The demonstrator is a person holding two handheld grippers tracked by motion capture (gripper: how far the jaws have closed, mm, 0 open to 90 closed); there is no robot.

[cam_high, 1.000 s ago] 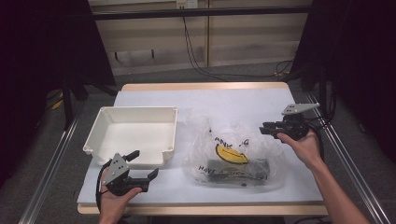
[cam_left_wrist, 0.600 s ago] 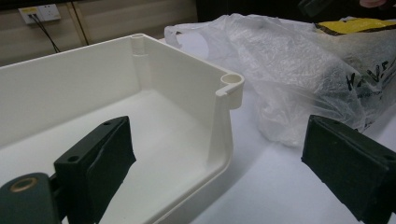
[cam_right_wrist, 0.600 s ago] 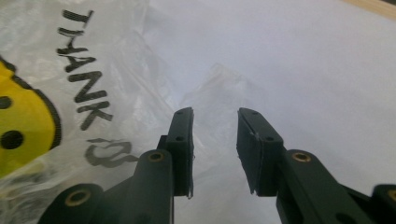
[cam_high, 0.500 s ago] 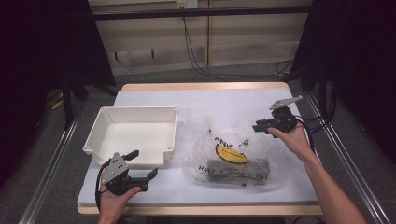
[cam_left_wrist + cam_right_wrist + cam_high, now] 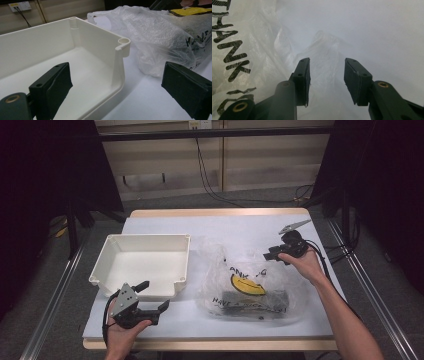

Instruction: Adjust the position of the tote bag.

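A clear plastic bag (image 5: 250,285) with a yellow smiley face and black lettering lies mid-table, a dark flat object (image 5: 255,299) inside it. My right gripper (image 5: 272,254) is at the bag's upper right edge. In the right gripper view its jaws (image 5: 327,62) have just been opening; a crumpled fold of the bag (image 5: 324,47) lies between and beyond them, and the pads do not press on it. My left gripper (image 5: 154,296) stands wide open near the front left, holding nothing. Its view looks past the jaws (image 5: 116,75) at the white tray's corner (image 5: 122,42) and the bag (image 5: 162,37).
An empty white tray (image 5: 107,250) sits on the left half of the white tabletop. Metal rails run along both table sides, with cables on the floor behind. The right gripper's cable (image 5: 325,255) trails off the right edge.
My right hand has moved left and down to the bag's upper right edge, and its jaws have spread wider. The left hand and the bag have stayed put.
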